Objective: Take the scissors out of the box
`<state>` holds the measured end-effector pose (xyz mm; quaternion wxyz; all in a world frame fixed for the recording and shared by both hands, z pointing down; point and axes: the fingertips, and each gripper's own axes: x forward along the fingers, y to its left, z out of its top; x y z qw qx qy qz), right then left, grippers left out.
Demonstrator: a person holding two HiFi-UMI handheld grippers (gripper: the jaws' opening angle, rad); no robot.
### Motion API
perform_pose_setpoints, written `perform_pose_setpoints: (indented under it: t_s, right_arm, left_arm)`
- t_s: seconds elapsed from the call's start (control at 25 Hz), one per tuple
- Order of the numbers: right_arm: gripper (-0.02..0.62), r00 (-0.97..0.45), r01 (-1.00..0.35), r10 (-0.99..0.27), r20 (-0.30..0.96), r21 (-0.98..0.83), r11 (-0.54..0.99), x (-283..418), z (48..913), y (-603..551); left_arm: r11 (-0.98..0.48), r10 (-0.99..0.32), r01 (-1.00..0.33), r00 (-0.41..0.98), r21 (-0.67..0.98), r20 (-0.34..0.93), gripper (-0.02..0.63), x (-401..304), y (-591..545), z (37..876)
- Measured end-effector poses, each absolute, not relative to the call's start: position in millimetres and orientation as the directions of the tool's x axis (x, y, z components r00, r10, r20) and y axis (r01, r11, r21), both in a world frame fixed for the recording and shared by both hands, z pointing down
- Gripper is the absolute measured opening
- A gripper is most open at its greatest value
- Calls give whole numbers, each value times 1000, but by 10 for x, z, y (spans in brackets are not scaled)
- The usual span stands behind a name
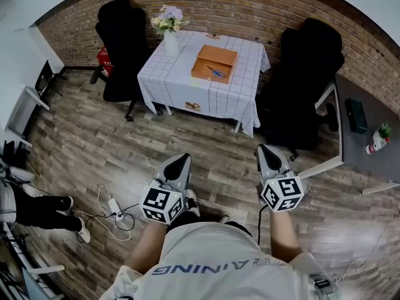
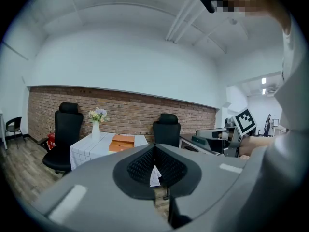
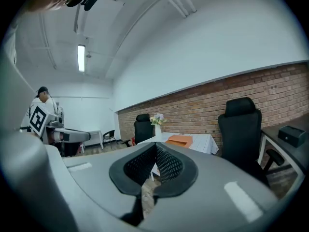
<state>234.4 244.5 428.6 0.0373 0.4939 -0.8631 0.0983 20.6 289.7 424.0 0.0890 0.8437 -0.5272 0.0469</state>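
Observation:
Far across the room, an orange box lies on a table with a white checked cloth. Blue-handled scissors rest on the box. My left gripper and right gripper are held level over the wooden floor, well short of the table, both shut and empty. The left gripper view shows its jaw tips meeting, with the box small in the distance. In the right gripper view the jaws are closed too, the box beyond them. The scissors cannot be made out in either gripper view.
A vase of flowers stands at the table's far left corner. Black office chairs flank the table, left and right. A grey desk runs along the right. Cables and a power strip lie on the floor, near a seated person's legs.

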Motion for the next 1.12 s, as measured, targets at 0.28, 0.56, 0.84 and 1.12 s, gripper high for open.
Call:
perform_pose_setpoints:
  t_s: [0.28, 0.56, 0.84, 1.12]
  right_arm:
    - [14, -492, -869, -851, 185, -160, 468, 2258, 4419, 2290]
    - [14, -449, -893, -870, 206, -149, 425, 2040, 4445, 1885]
    - [14, -419, -908, -881, 218, -123, 401, 1590, 4443, 1420]
    - [14, -417, -909, -872, 256, -128, 397, 1201, 4572, 1139]
  left_arm:
    - [-460, -851, -879, 477, 124, 219, 0, 168, 2721, 4428]
    - [-474, -846, -869, 494, 141, 200, 0, -197, 2135, 4389]
    - [-518, -819, -842, 539, 151, 196, 0, -604, 1655, 4423]
    - [-522, -808, -833, 552, 184, 207, 0, -997, 1340, 4559]
